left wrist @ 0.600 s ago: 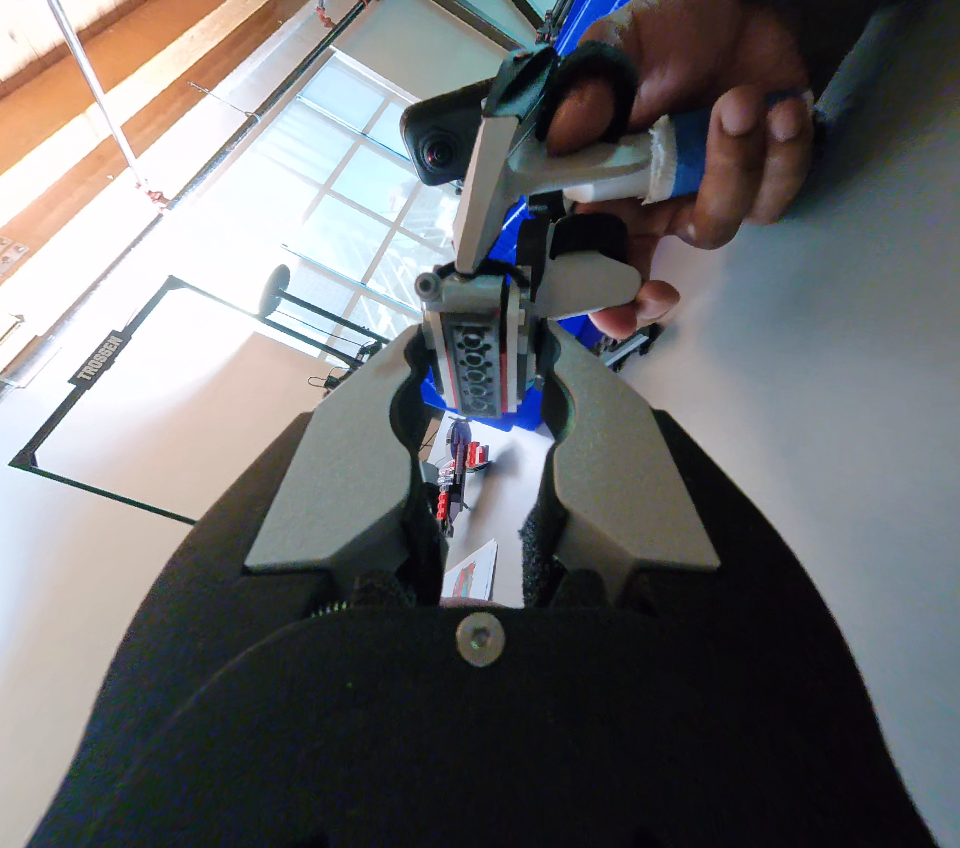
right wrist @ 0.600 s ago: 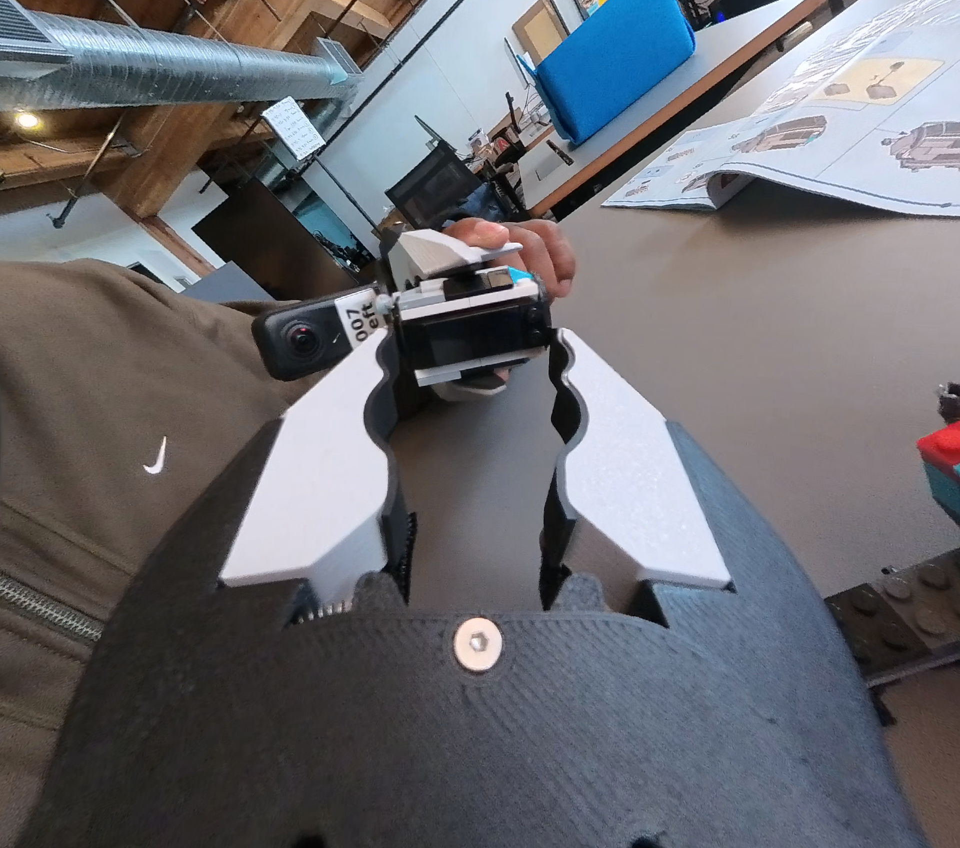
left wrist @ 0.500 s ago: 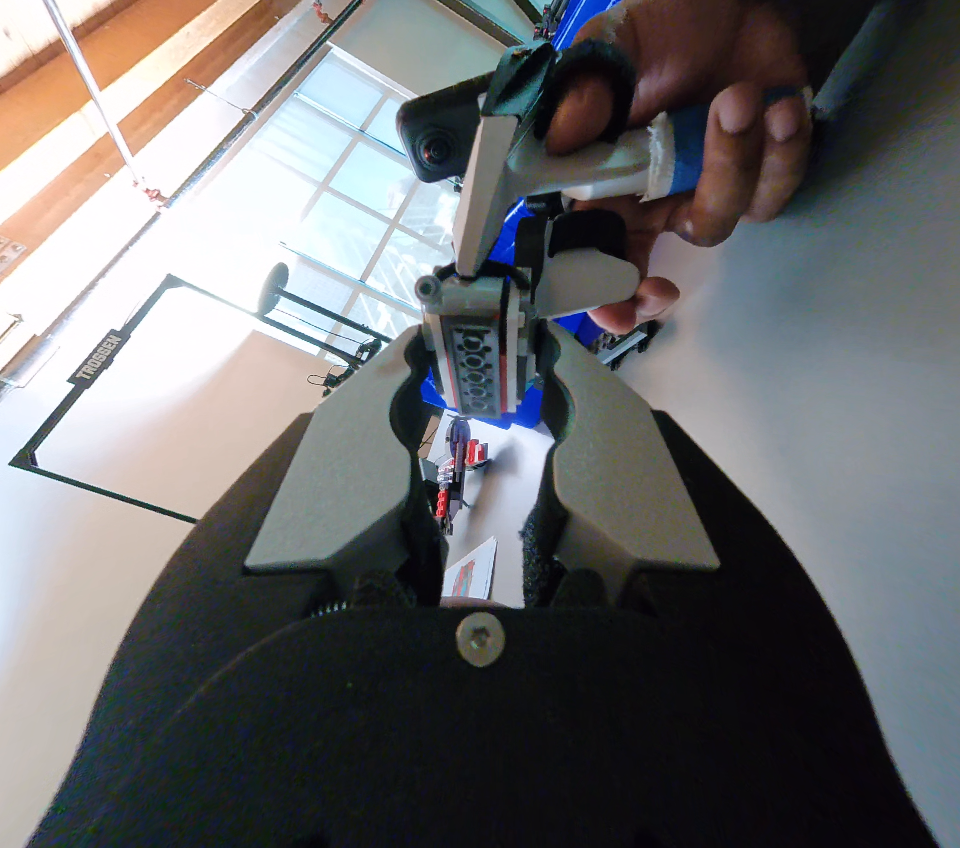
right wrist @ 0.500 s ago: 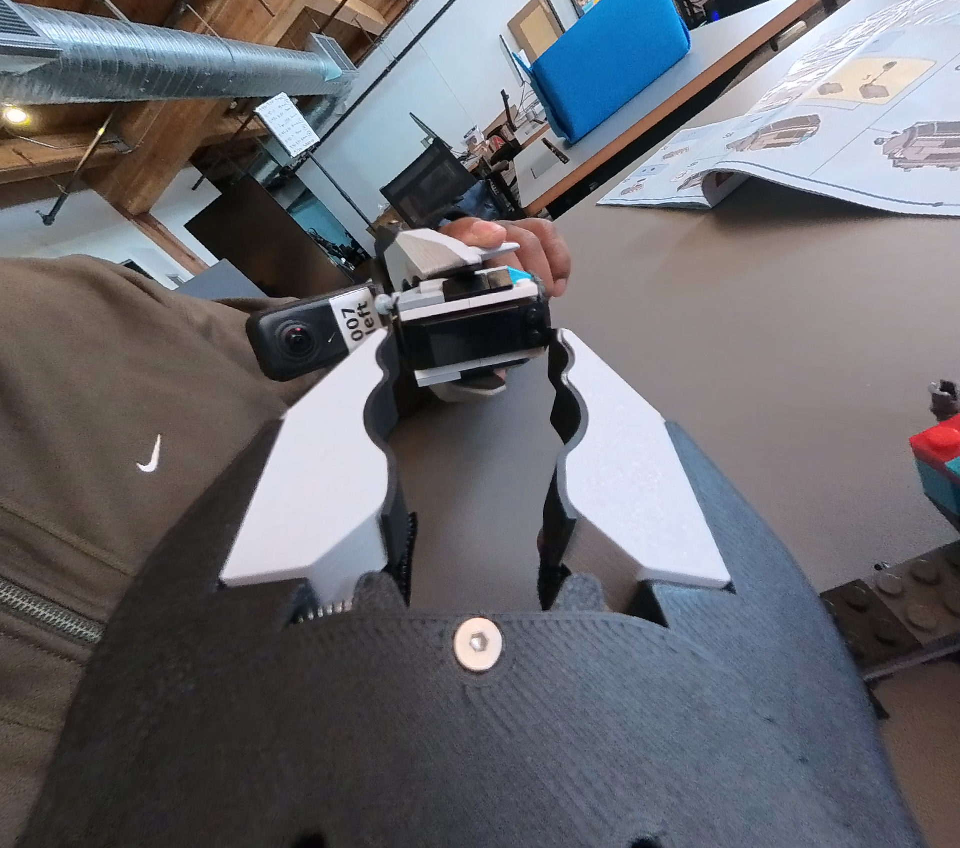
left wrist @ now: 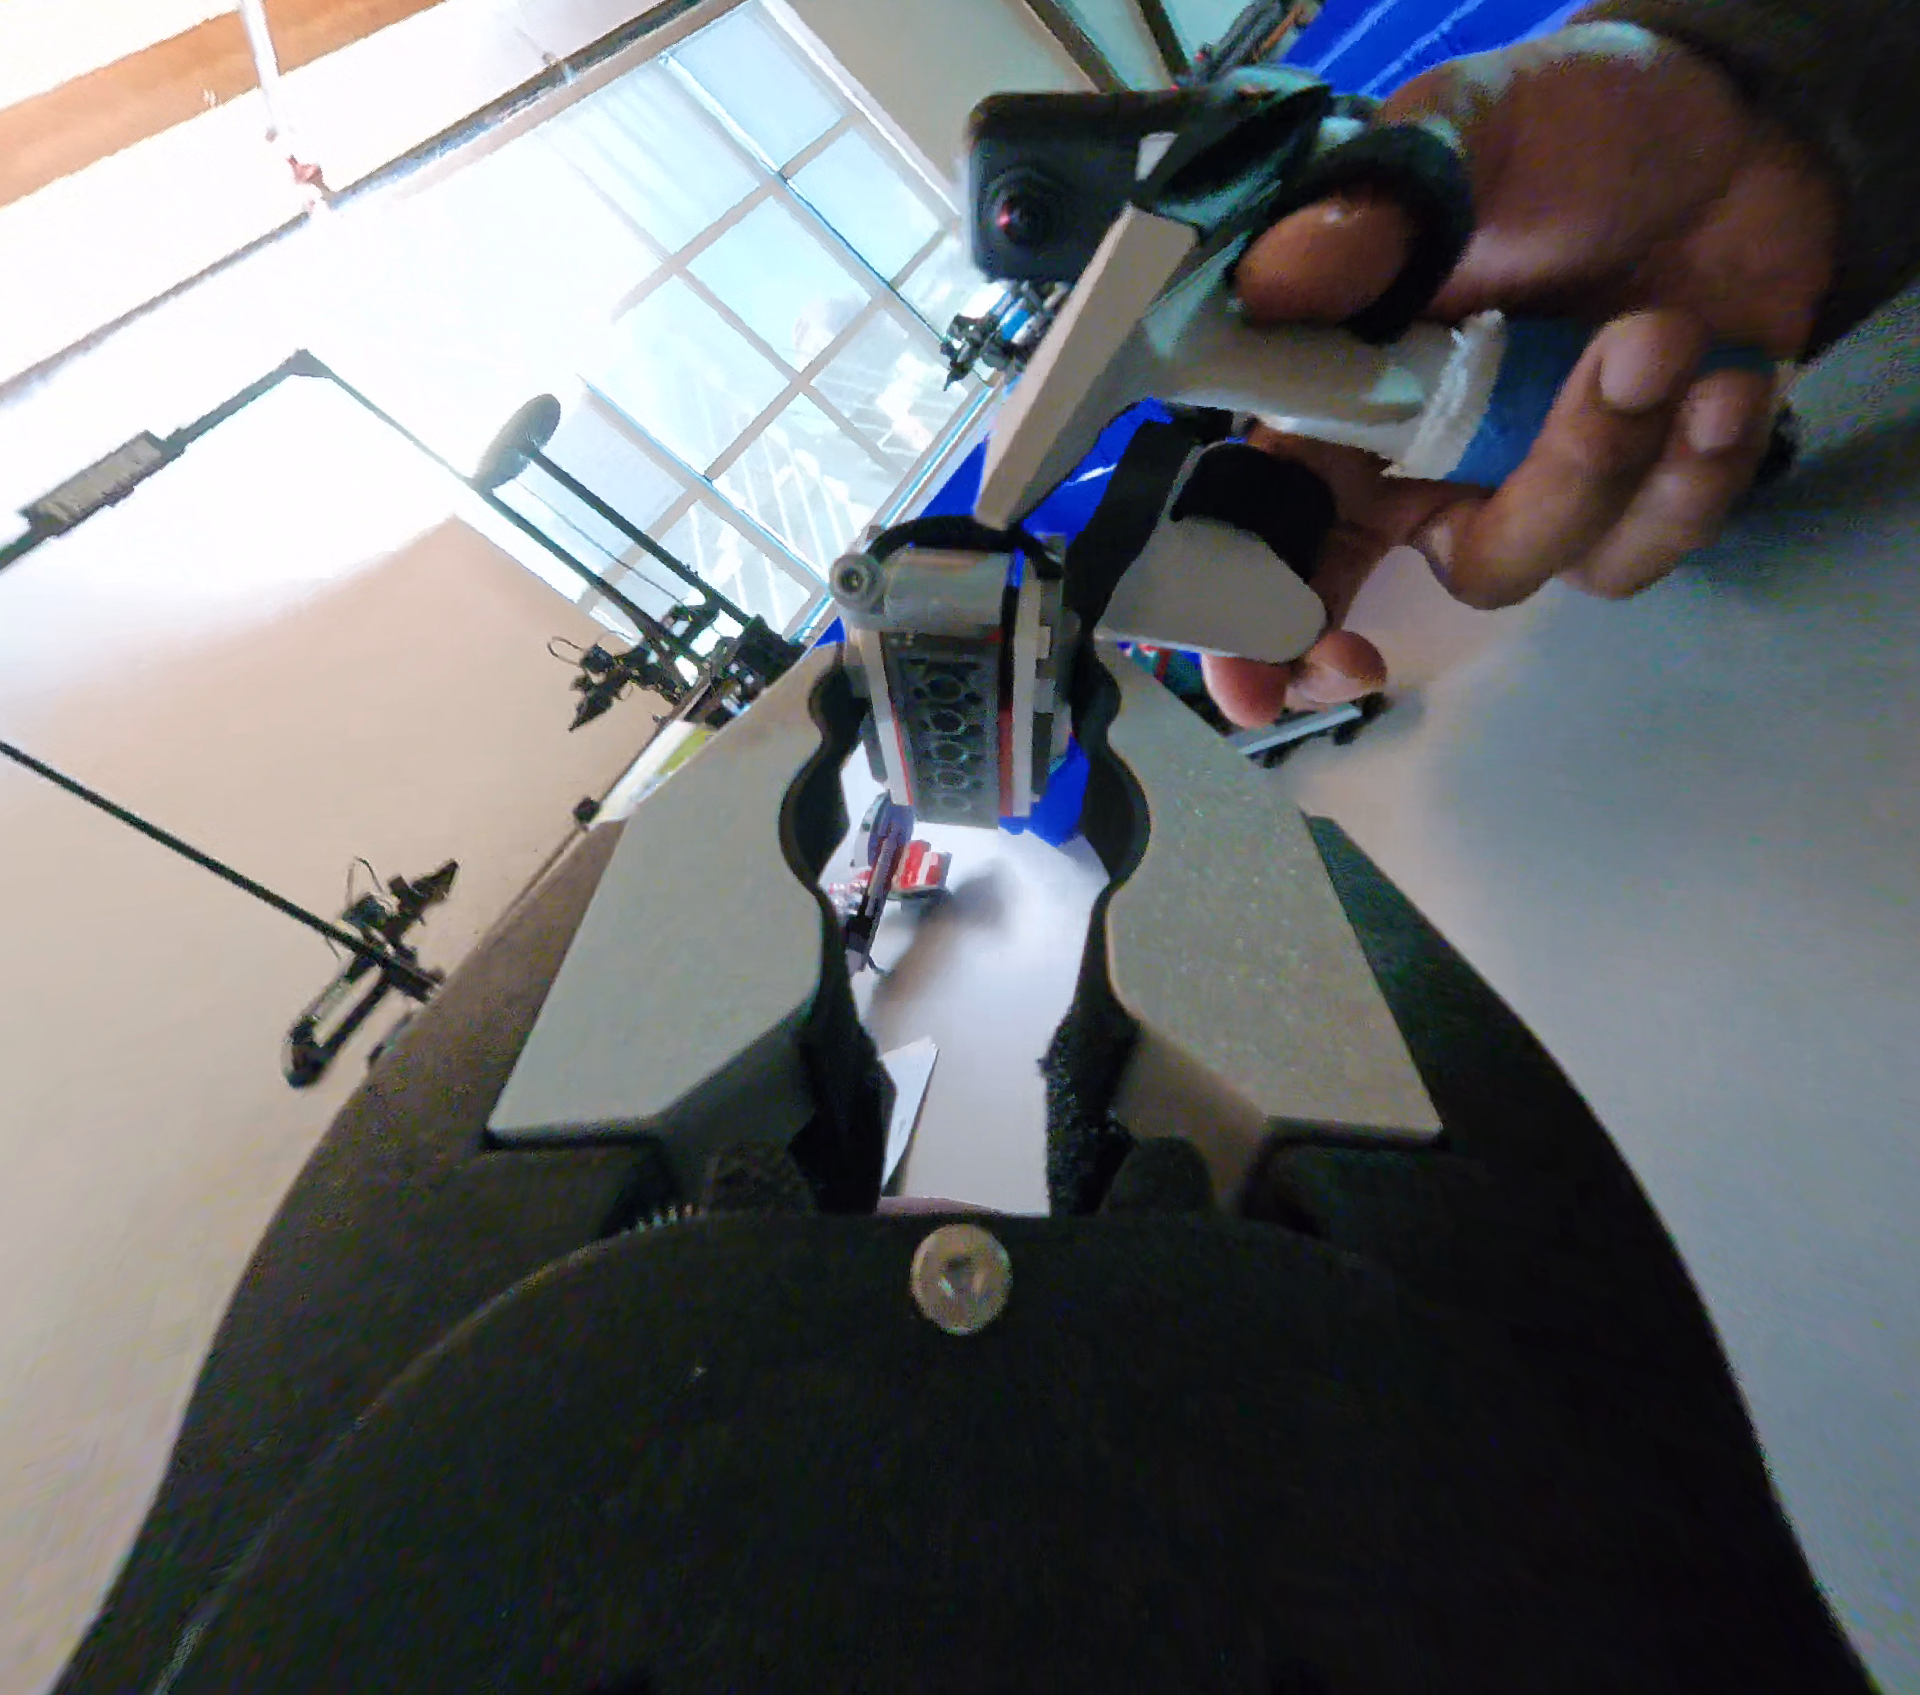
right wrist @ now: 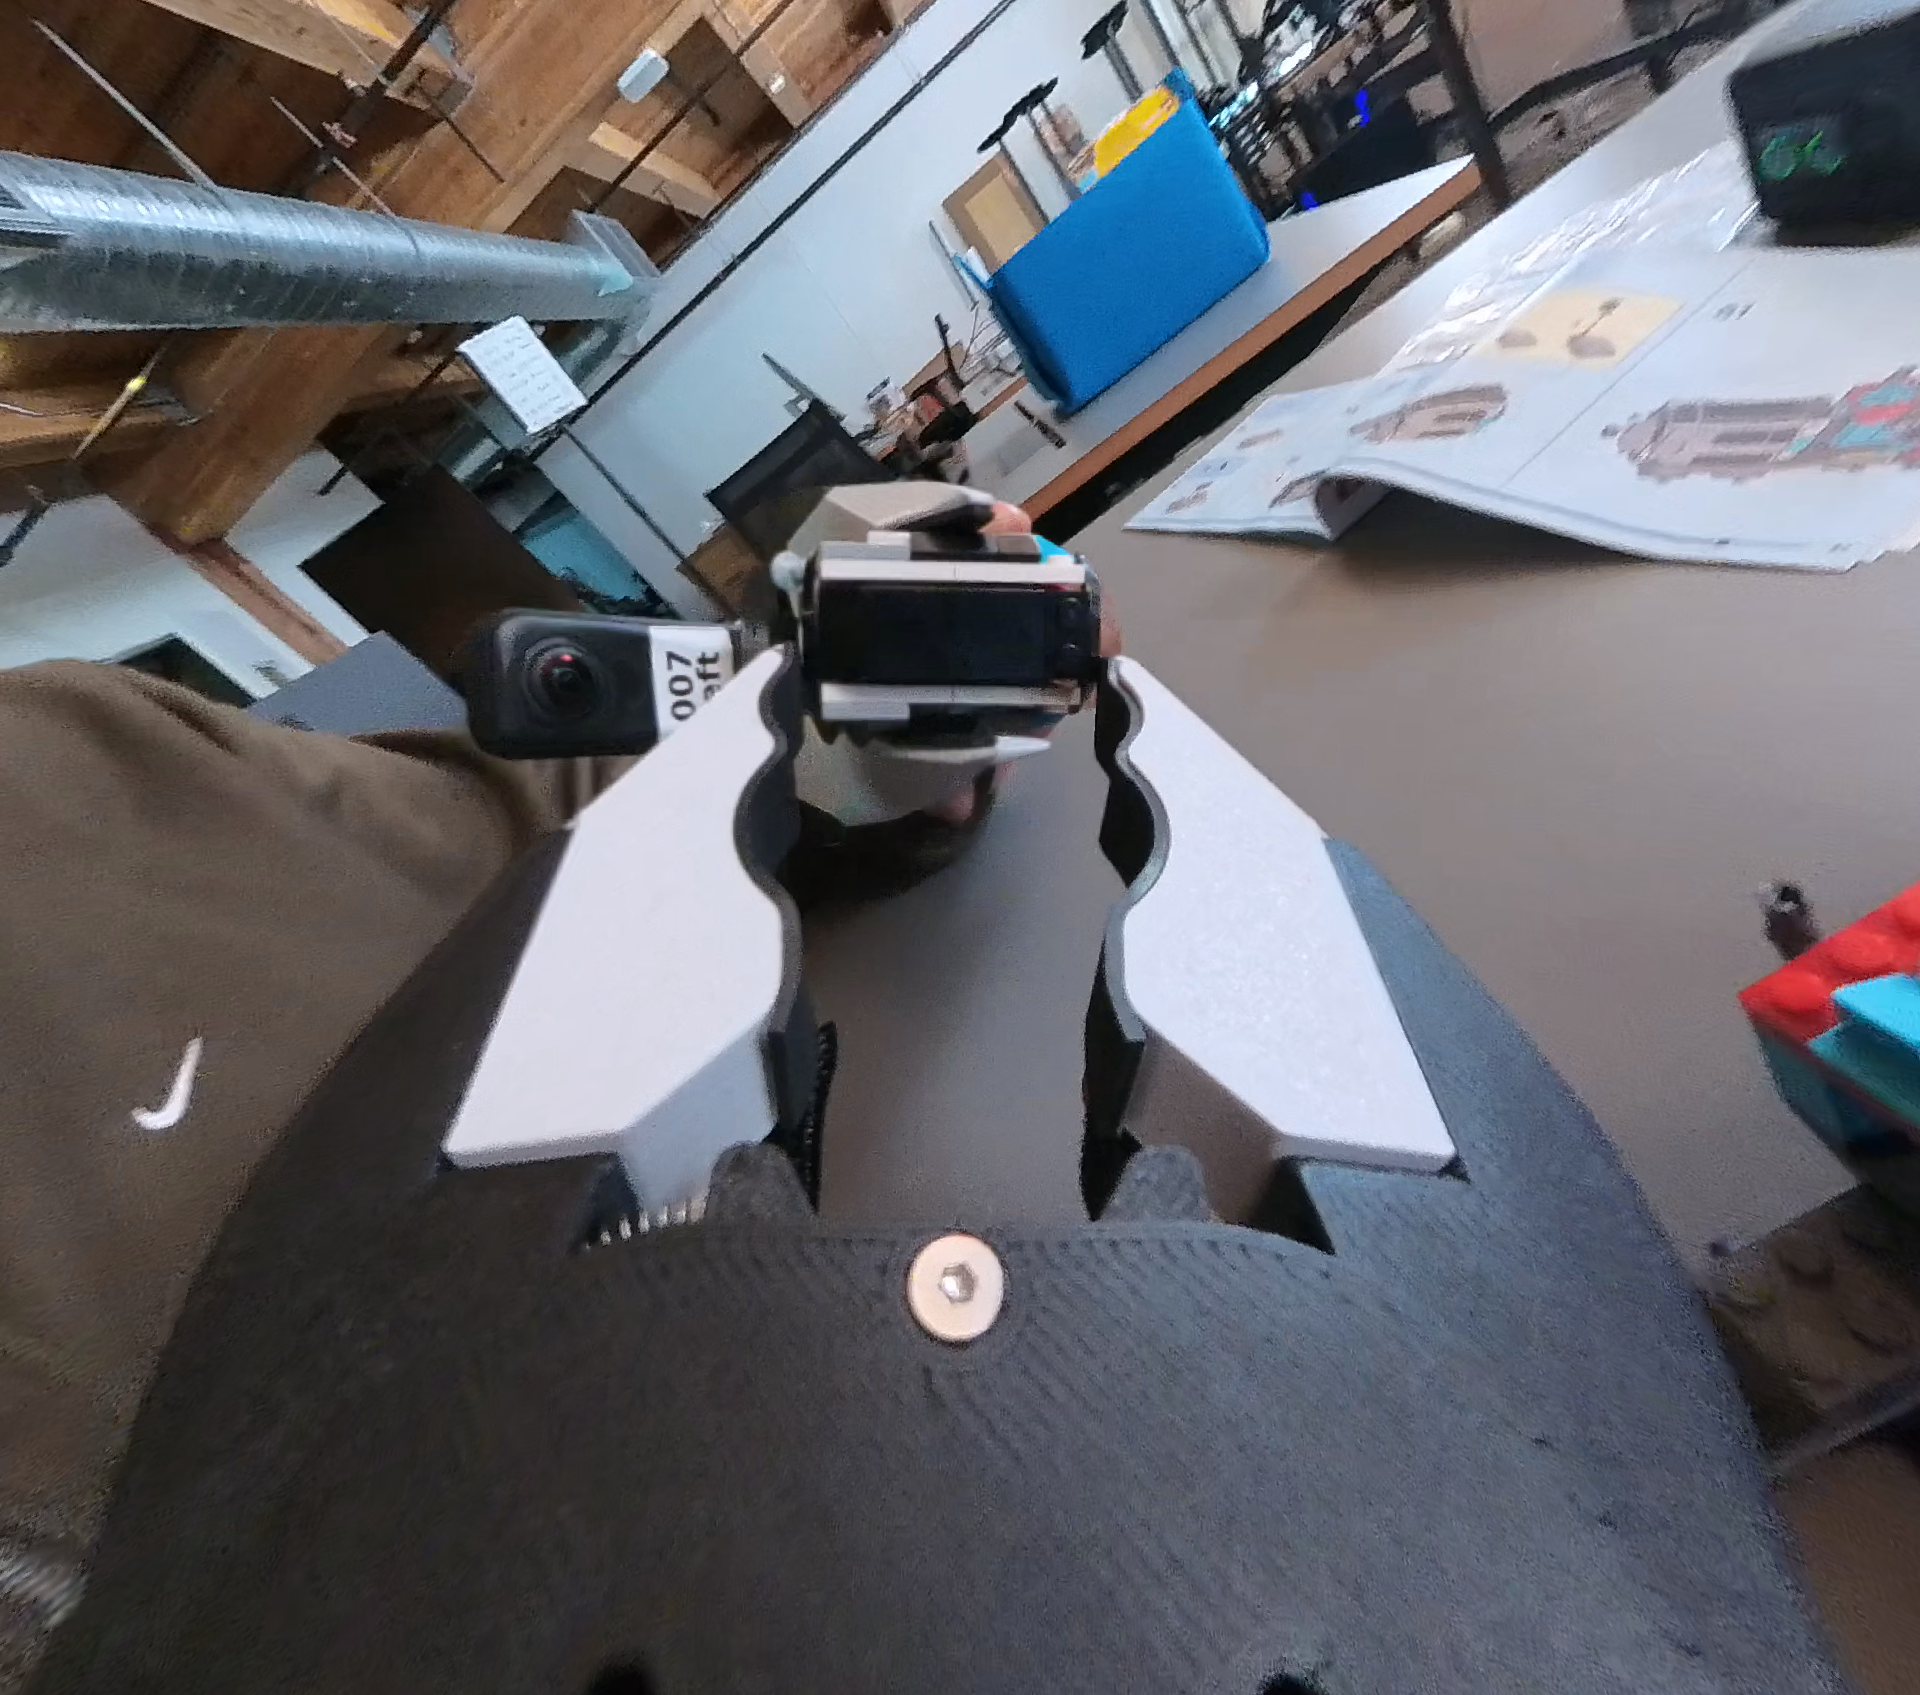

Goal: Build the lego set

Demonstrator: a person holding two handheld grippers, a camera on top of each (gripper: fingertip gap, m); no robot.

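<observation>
Two tongs meeting on one small grey, white and black brick assembly (left wrist: 940, 710), lifted clear of the grey table (right wrist: 1455, 762). Left tongs (left wrist: 966, 695) rolled steeply sideways, aimed at the other wrist, clamped across the assembly's flat faces, pads tight on both. Right tongs (right wrist: 945, 679) facing back toward the brown sleeve (right wrist: 260, 918), closed on the same assembly end to end, pads against both ends. Right hand (left wrist: 1558, 357) wrapped round its handle, one finger through a black loop, the others curled underneath. Left hand (right wrist: 1003, 518) mostly hidden behind the assembly, fingertips only. Open instruction booklet (right wrist: 1558, 440) lying farther off on the table. Red and teal brick build (right wrist: 1849, 1053) at the right edge, just above a dark studded plate (right wrist: 1818, 1313).
</observation>
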